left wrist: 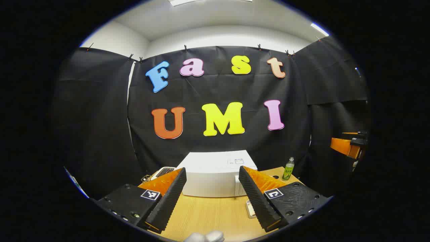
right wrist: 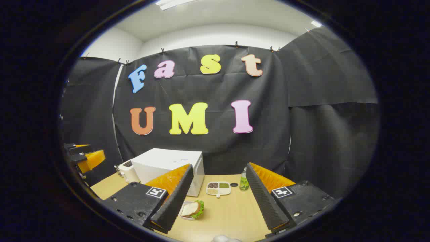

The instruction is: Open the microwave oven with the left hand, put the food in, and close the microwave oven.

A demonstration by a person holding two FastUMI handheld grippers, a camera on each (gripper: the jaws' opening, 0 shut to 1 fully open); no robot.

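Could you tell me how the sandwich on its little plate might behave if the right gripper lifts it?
The sandwich is probably soft and would squash under a firm pinch. Its layers, with lettuce sticking out, look loose and may slide apart. It could also slip off its small plate if that is tilted.

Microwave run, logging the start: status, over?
Left gripper open, empty. Right gripper open, empty. Microwave door shut; sandwich on the table in front. Nothing in the way.
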